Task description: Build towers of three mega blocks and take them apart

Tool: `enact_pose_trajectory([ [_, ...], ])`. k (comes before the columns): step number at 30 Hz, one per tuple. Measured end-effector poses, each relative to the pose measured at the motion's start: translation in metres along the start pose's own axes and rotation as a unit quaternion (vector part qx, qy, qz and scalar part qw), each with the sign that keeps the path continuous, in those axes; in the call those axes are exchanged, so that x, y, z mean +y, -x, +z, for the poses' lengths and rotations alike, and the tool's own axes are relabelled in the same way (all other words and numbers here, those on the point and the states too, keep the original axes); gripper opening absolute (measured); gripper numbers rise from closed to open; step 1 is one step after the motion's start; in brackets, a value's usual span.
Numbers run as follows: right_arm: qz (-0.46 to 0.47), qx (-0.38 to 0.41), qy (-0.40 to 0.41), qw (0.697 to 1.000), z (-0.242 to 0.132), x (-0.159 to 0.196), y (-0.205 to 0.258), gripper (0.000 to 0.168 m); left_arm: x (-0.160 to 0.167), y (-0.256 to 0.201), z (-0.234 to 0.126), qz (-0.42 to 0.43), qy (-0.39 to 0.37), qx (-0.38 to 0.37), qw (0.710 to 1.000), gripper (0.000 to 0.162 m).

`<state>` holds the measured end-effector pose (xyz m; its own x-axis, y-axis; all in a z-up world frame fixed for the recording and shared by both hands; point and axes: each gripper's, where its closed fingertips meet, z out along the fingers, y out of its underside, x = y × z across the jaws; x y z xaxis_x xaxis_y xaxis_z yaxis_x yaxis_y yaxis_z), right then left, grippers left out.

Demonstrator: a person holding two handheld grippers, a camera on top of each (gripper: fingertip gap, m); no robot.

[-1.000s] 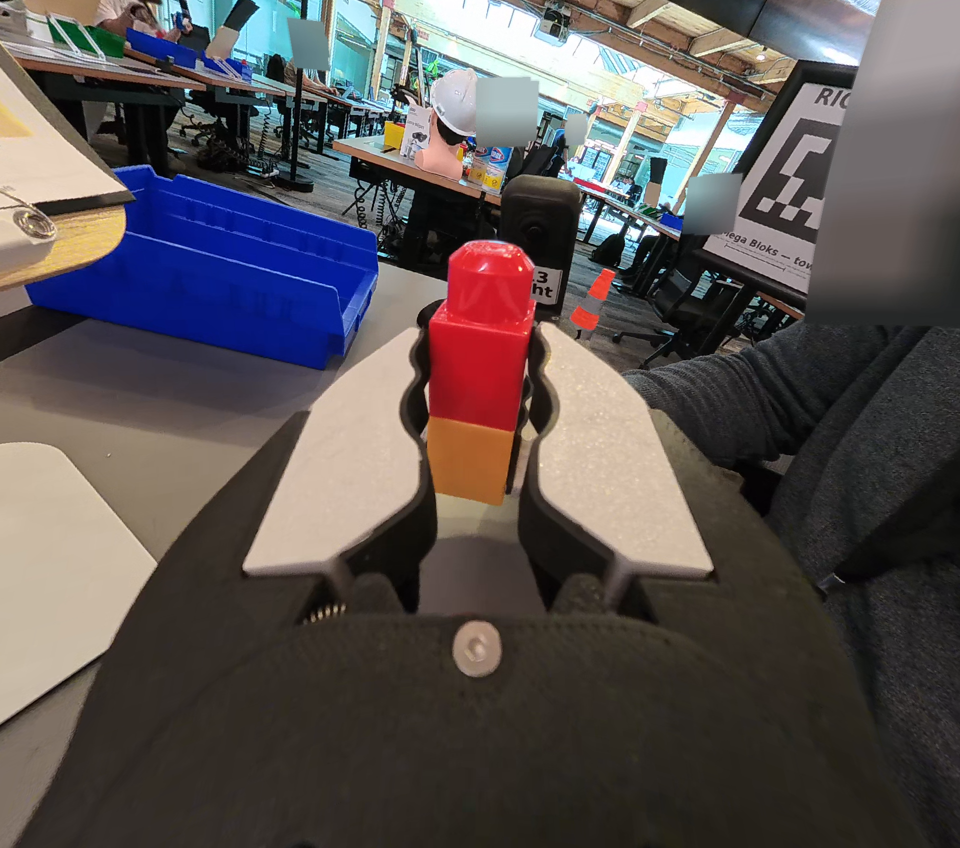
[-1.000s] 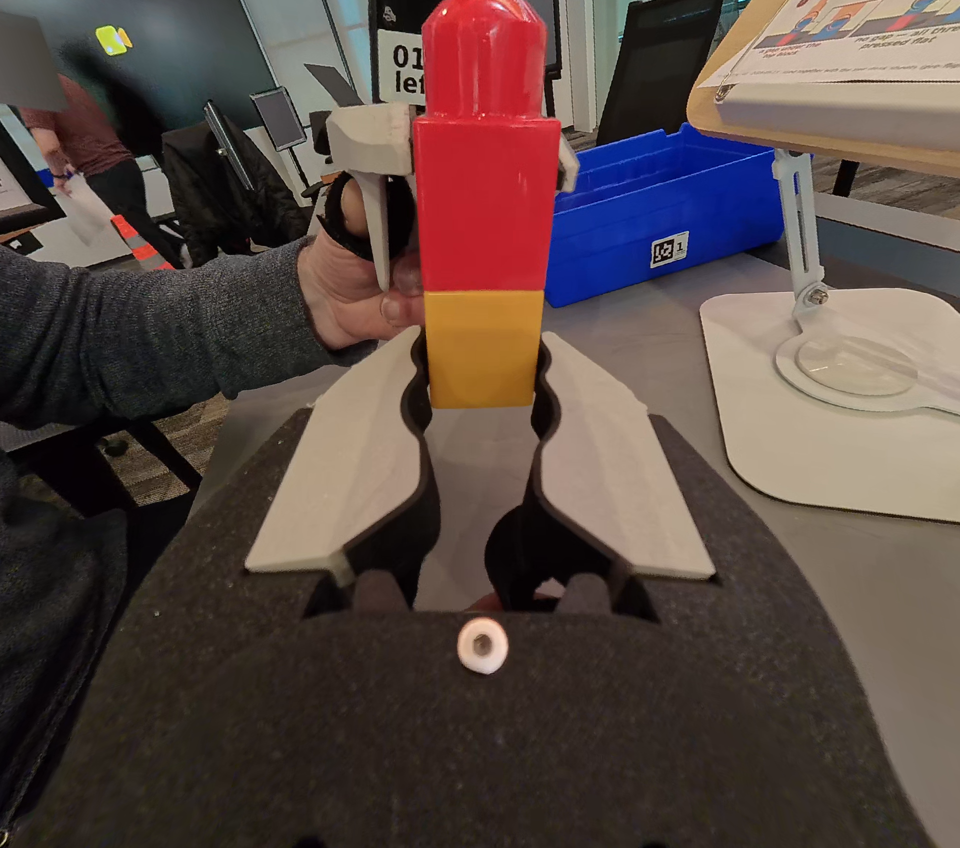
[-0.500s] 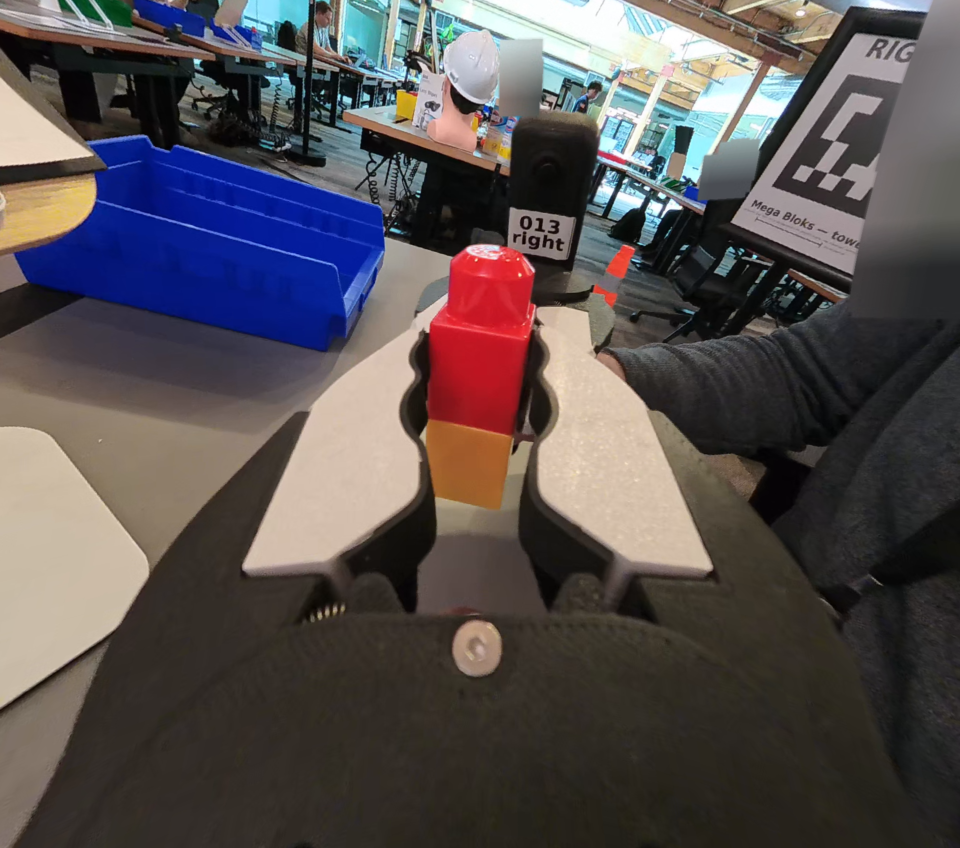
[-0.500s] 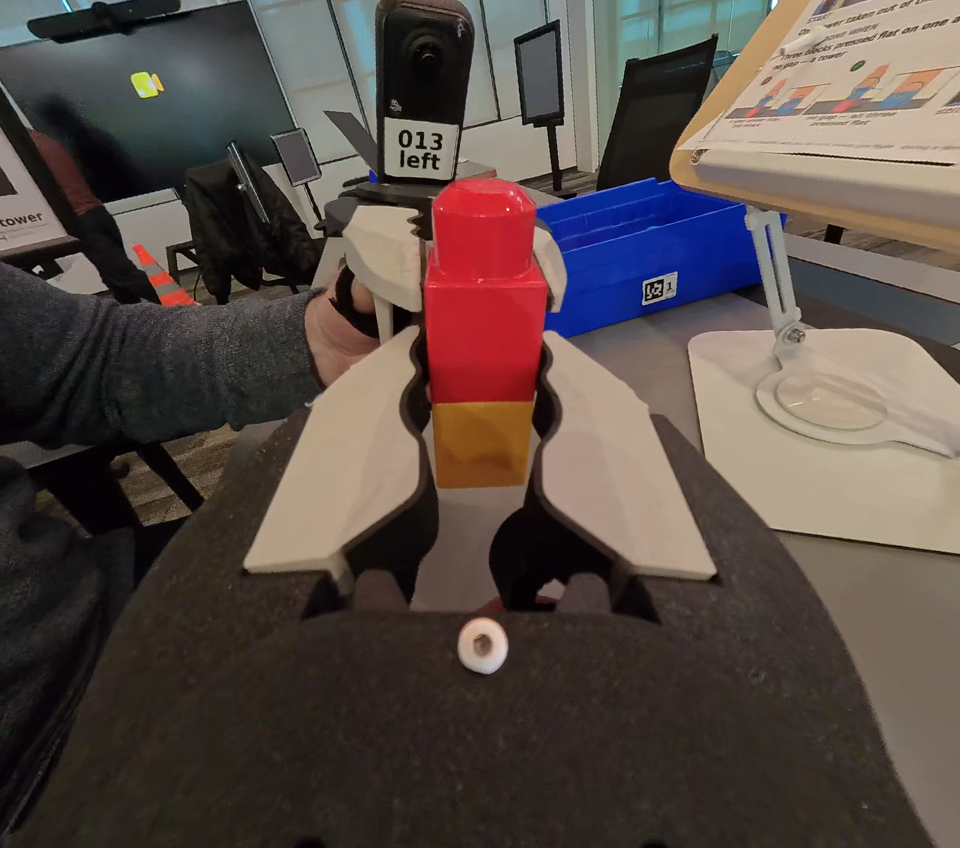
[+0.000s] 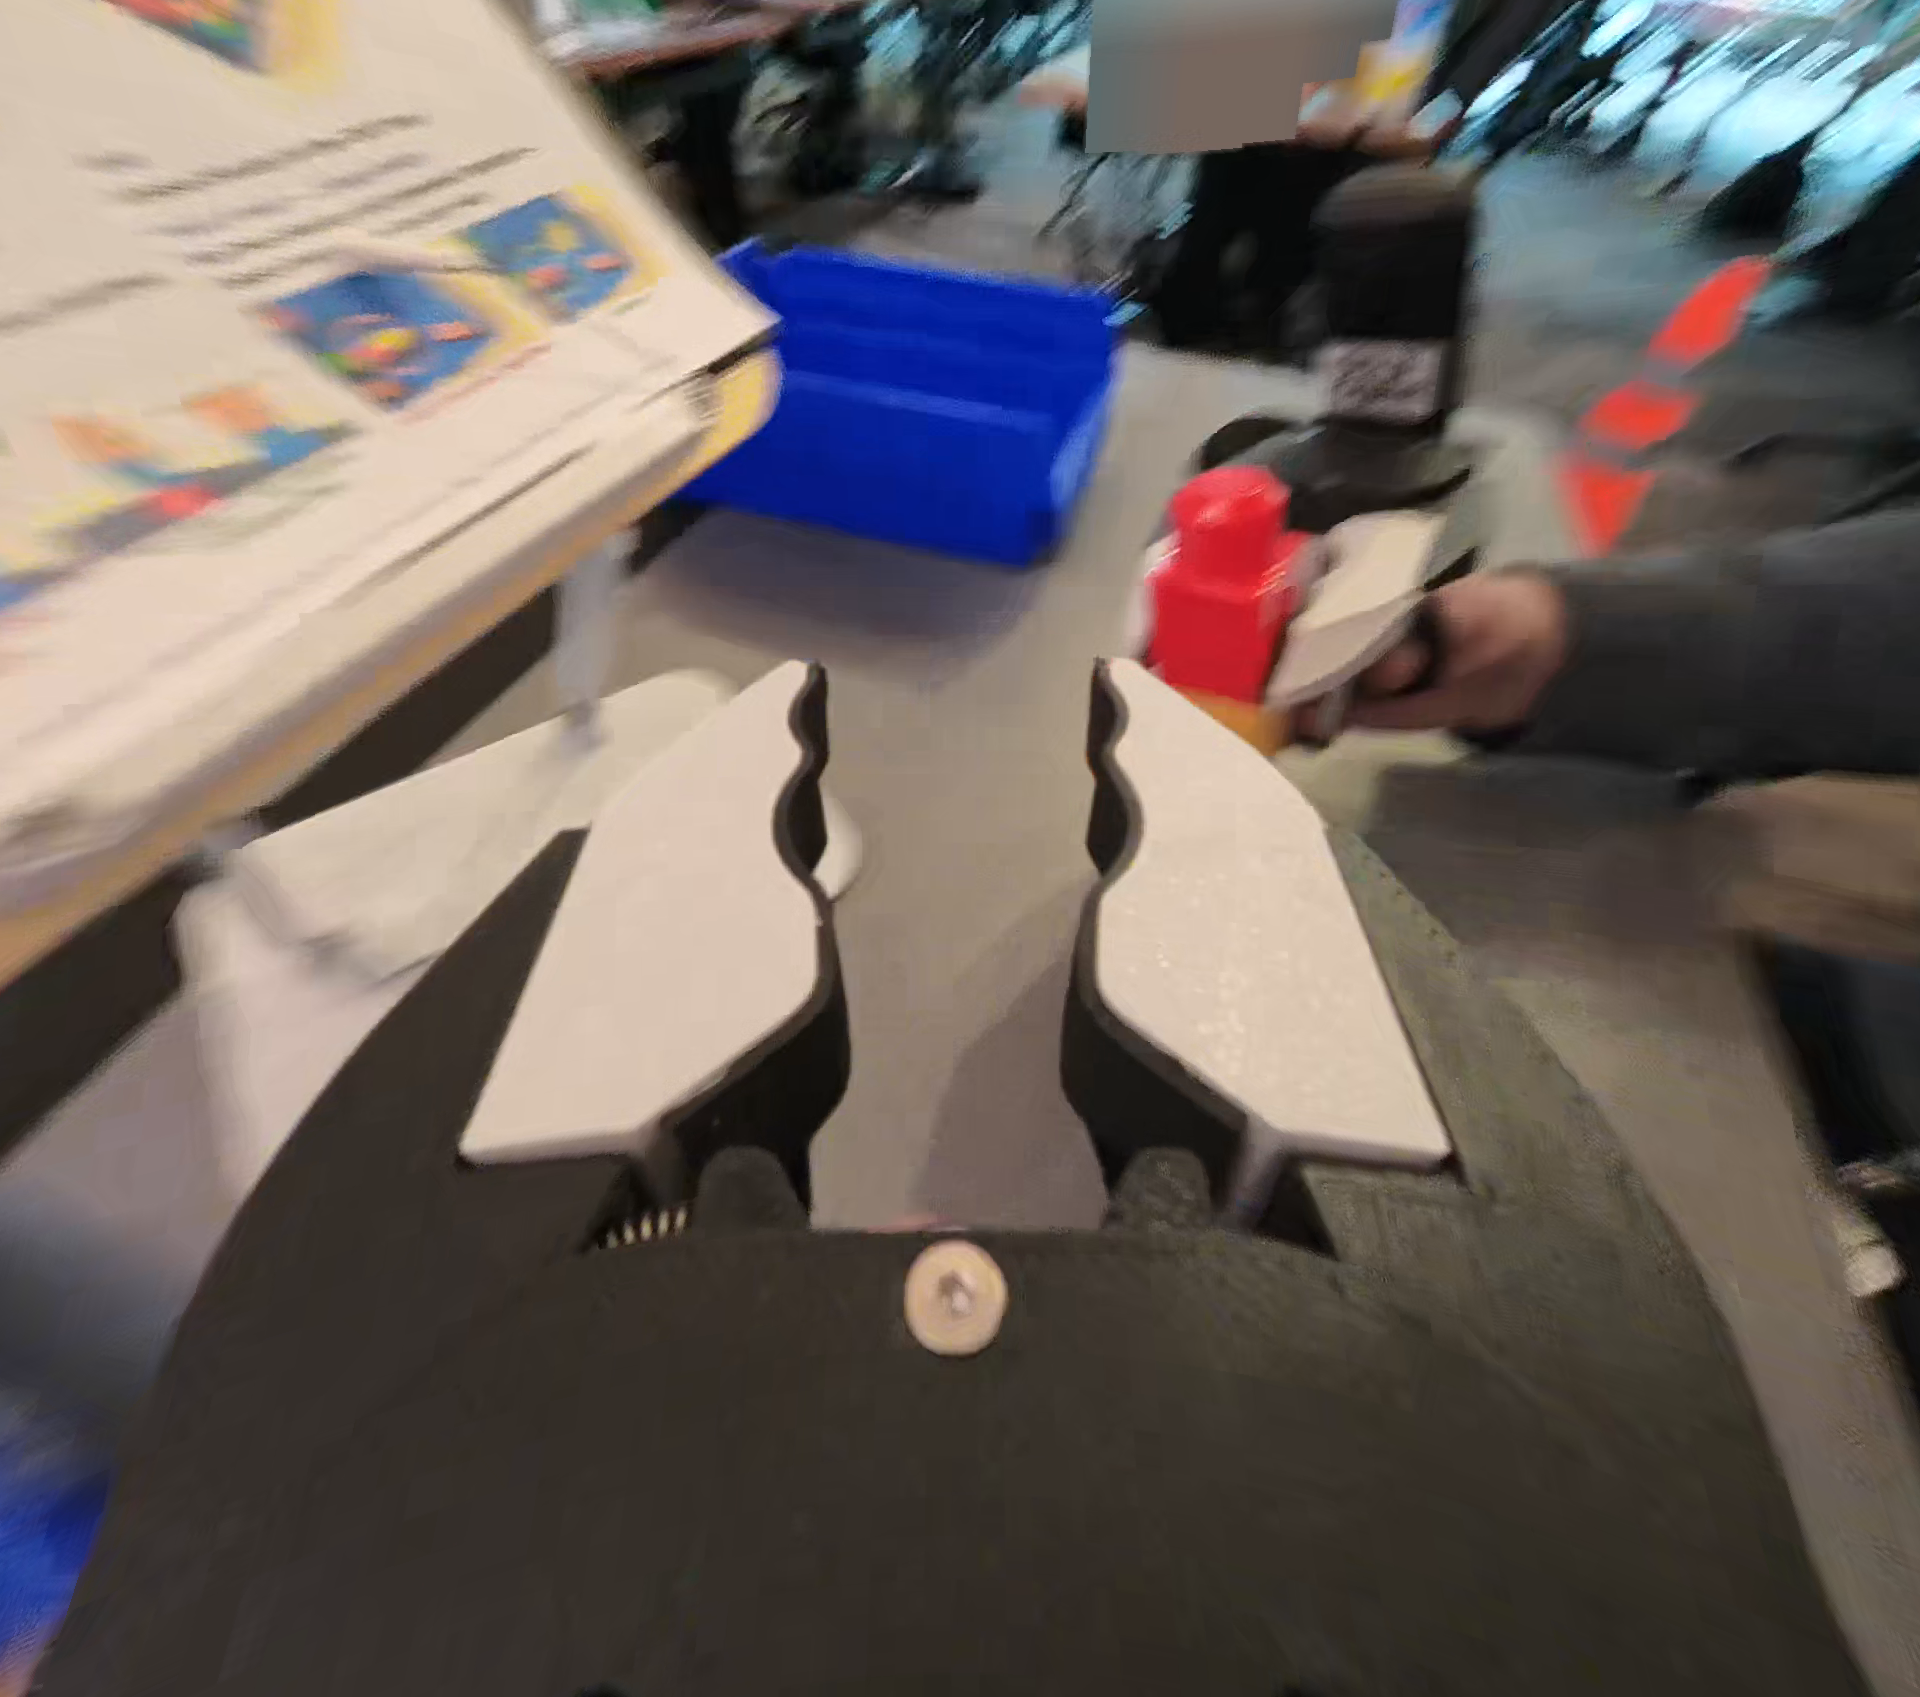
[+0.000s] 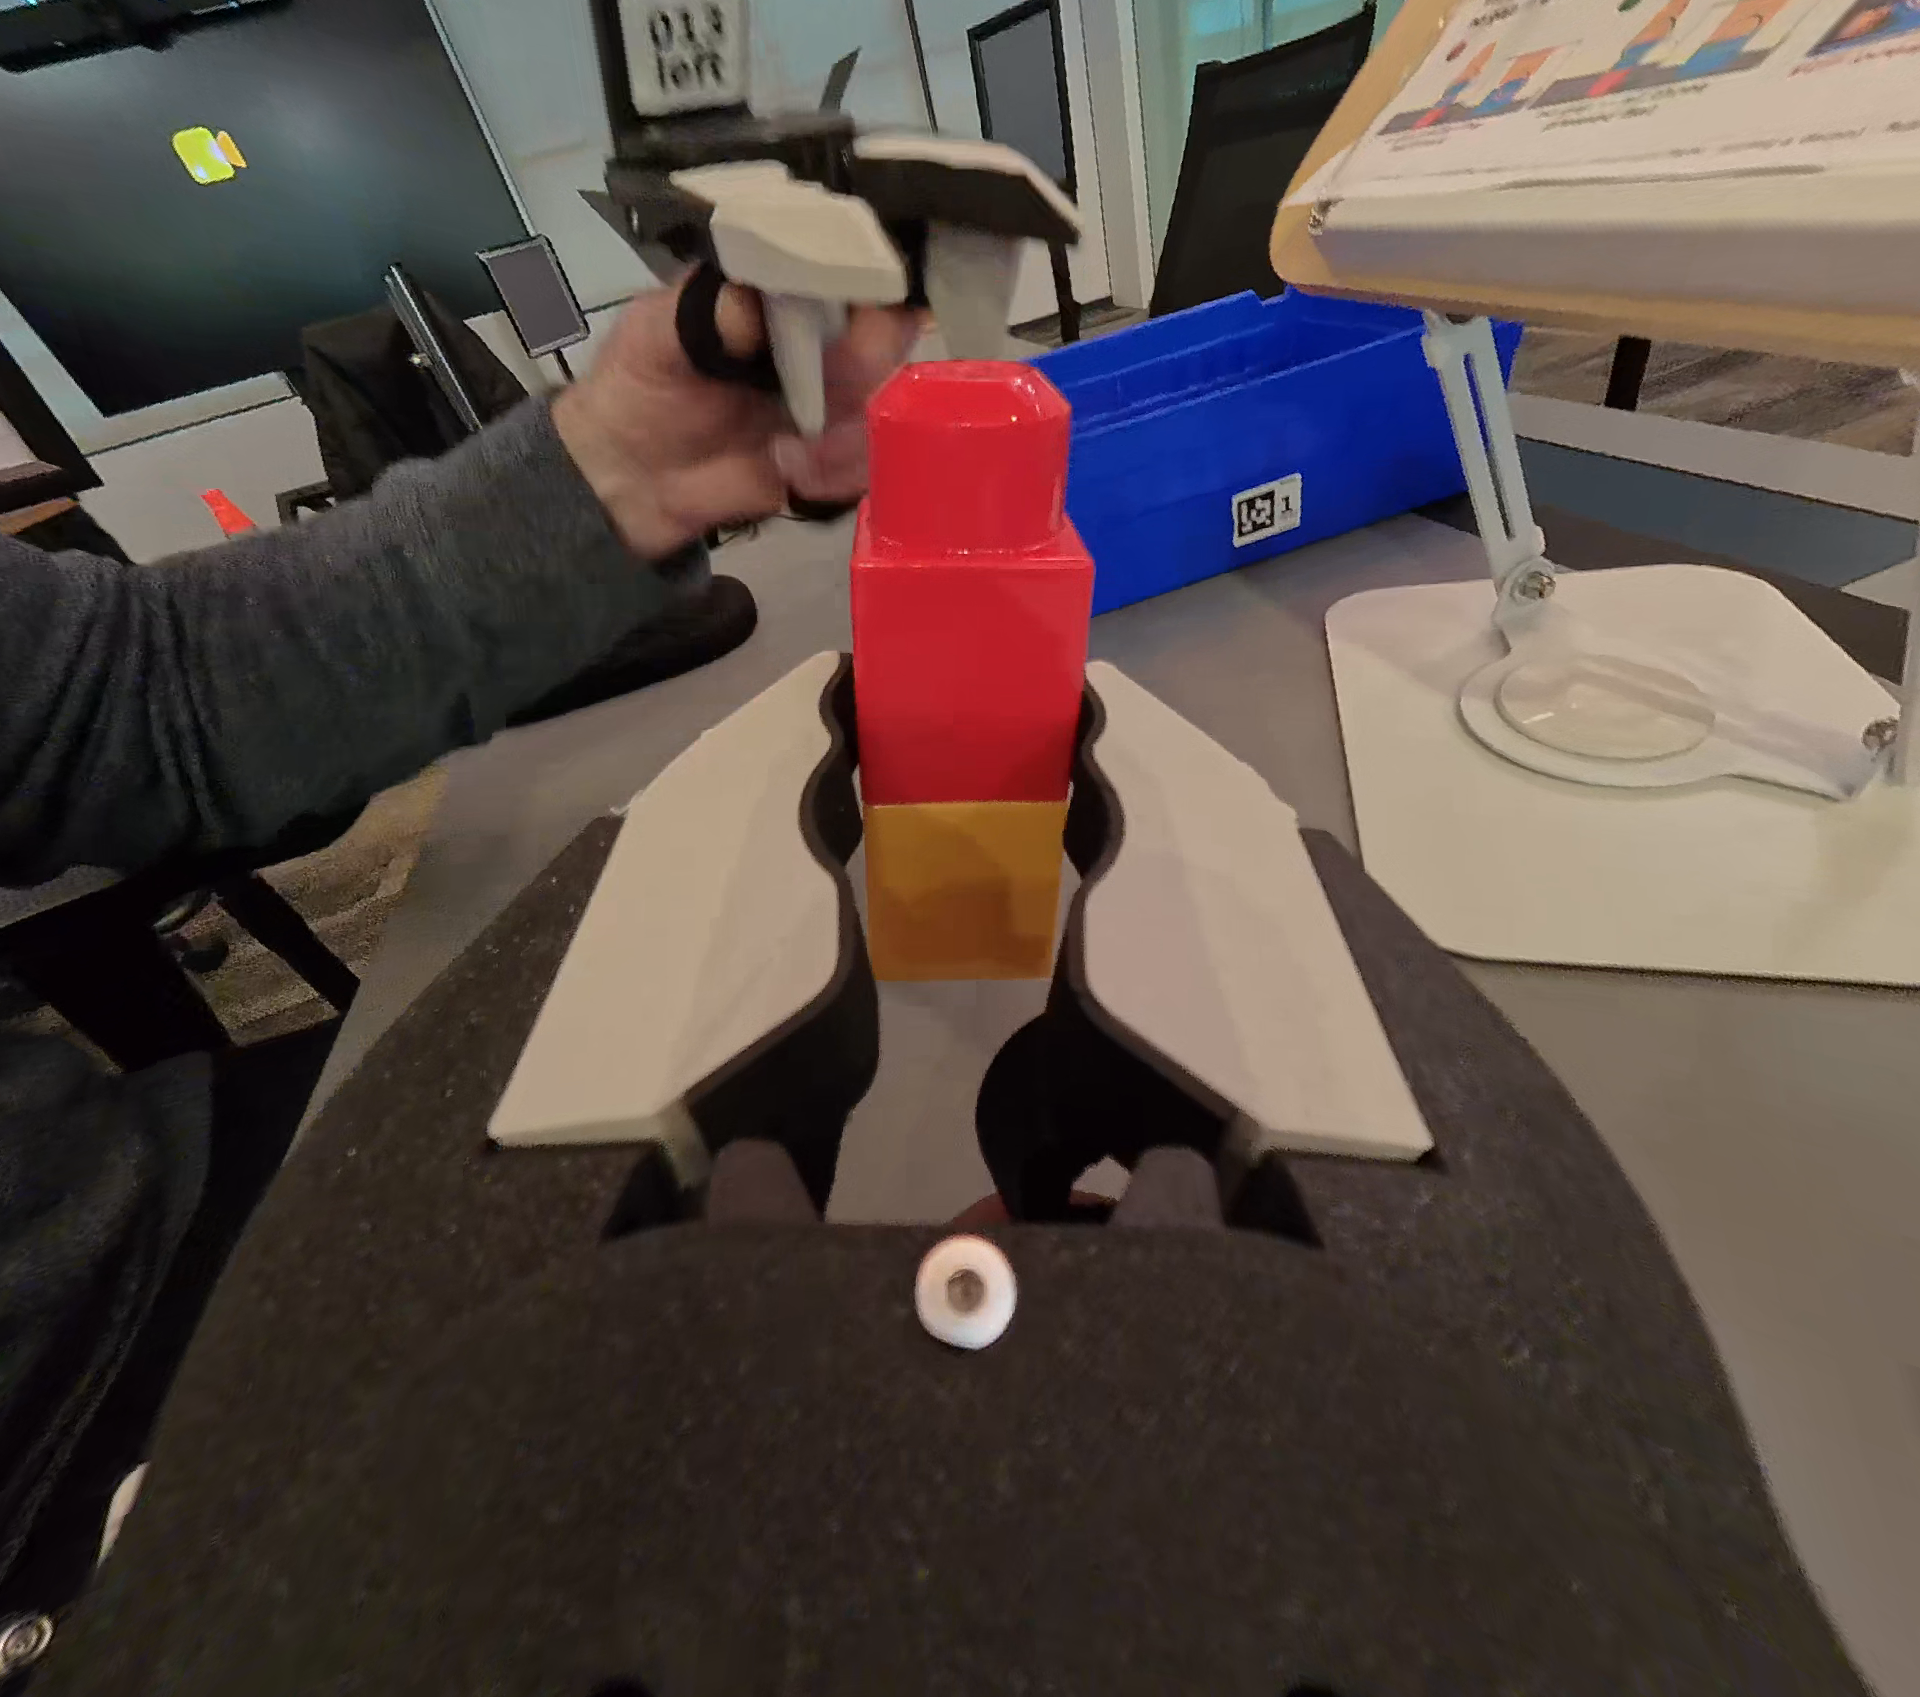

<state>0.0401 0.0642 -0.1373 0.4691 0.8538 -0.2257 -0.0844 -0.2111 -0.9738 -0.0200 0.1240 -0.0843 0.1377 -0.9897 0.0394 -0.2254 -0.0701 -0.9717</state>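
Observation:
A red block sits pressed on top of an orange block as a two-block stack. My right gripper is shut on this stack, with both pads against its sides, above the grey table. In the left wrist view the stack shows at the right, held by the right gripper. My left gripper is open and empty, with bare table between its fingers. It also shows in the right wrist view, up and to the left behind the stack, clear of it.
A blue bin stands at the back of the table and shows in the left wrist view. A tilted board with an instruction sheet stands on a white base at the right. A person's sleeve reaches in from the left. The left gripper's tips are roughly 11 centimeters from the right gripper's. Left tips and right tips are each some 25 centimeters from the white base.
My left gripper opened, let go of the red block and pulled away from the stack, swinging towards the board. My right gripper kept its hold on the stack.

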Motion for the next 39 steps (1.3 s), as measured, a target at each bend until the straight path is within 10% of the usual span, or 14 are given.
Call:
enact_pose_trajectory([
  [12, 0.017, 0.014, 0.051, 0.998, 0.007, 0.043, -0.015, 0.036, 0.055, 0.179, -0.161, 0.107, 0.226, -0.249, 0.936, 0.039],
  [24, 0.037, 0.012, 0.057, 0.998, 0.009, 0.05, -0.019, 0.037, 0.137, 0.296, -0.151, -0.021, 0.355, -0.301, 0.885, 0.044],
  [39, 0.043, 0.007, 0.051, 0.998, 0.009, 0.049, -0.019, 0.036, 0.196, 0.328, -0.143, -0.125, 0.438, -0.32, 0.831, 0.043],
])
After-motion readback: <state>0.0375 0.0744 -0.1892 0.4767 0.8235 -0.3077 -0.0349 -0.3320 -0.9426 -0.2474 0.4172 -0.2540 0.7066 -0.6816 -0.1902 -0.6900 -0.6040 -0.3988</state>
